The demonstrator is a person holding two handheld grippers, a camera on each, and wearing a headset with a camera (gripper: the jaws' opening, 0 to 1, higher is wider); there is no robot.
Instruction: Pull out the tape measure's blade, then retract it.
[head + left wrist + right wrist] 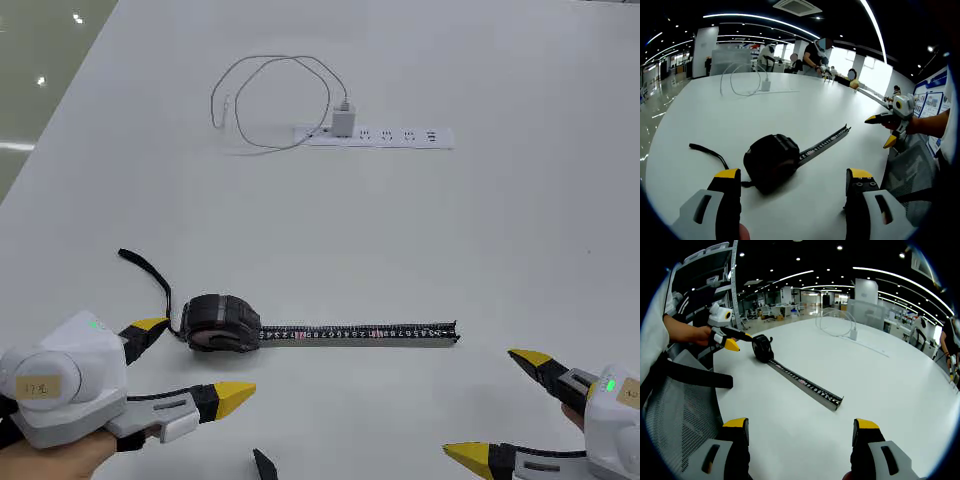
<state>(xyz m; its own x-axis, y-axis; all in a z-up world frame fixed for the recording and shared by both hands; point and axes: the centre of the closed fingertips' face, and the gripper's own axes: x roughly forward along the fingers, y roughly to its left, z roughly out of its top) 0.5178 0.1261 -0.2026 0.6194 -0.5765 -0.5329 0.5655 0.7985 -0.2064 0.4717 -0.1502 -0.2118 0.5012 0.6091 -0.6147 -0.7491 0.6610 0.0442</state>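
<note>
Bench: a wide white bench (450, 230) with a smooth, matte top carries everything.
Tape measure: a black, rounded tape measure case (217, 322) lies on the bench in the near-left part of the head view.
Blade: a dark, narrow blade with pale markings (360, 332) is out of the case and lies flat on the bench, running to the right and ending in a small hook (455, 330).
Strap: a black wrist strap (148, 270) trails from the case's left side, away from the person.
Left claw: the left claw (198, 358), grey-white with black jaws and yellow tips, is spread wide and grips nothing. One tip sits just beside the case's left end near the strap, the other on the near side of the case. In the left gripper view the case lies just ahead of the gap, and no contact is seen.
Right claw: the right claw (490, 403), of the same make, is also spread and empty. It hangs near the blade's hooked end, to the right of it and closer to the person, apart from it.
Far side: a white power strip (400, 136) holds a white charger block (344, 122), and its thin white cable (270, 100) lies in loose loops.
</note>
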